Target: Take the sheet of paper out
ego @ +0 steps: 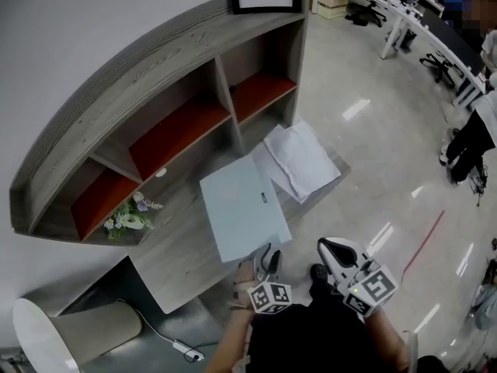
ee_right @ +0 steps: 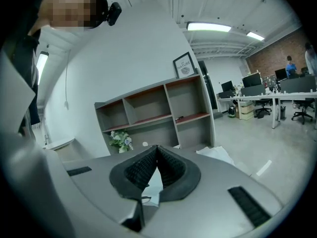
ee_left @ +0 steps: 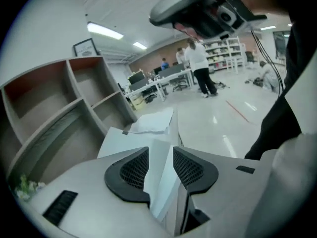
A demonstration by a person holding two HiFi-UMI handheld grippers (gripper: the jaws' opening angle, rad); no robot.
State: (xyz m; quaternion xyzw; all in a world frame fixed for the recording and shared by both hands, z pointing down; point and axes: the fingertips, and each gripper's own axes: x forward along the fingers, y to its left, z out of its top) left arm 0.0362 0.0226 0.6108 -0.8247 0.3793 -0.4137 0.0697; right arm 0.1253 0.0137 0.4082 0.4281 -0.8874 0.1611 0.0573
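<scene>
My left gripper [ee_left: 159,152] gapes around the sheet of paper [ee_left: 161,192], its edge perhaps brushing one pad; right gripper [ee_right: 157,150] is closed; floor [ego: 373,154] lies open rightward.

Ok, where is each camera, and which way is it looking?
Head view: on the person's head, looking down at the desk; shows left claw, right claw.
Left gripper view: on the left claw, looking over the pale folder toward the white paper; open jaws.
Right gripper view: on the right claw, facing the shelves; shut jaws.
Shared: all show the shelves and white paper.
</scene>
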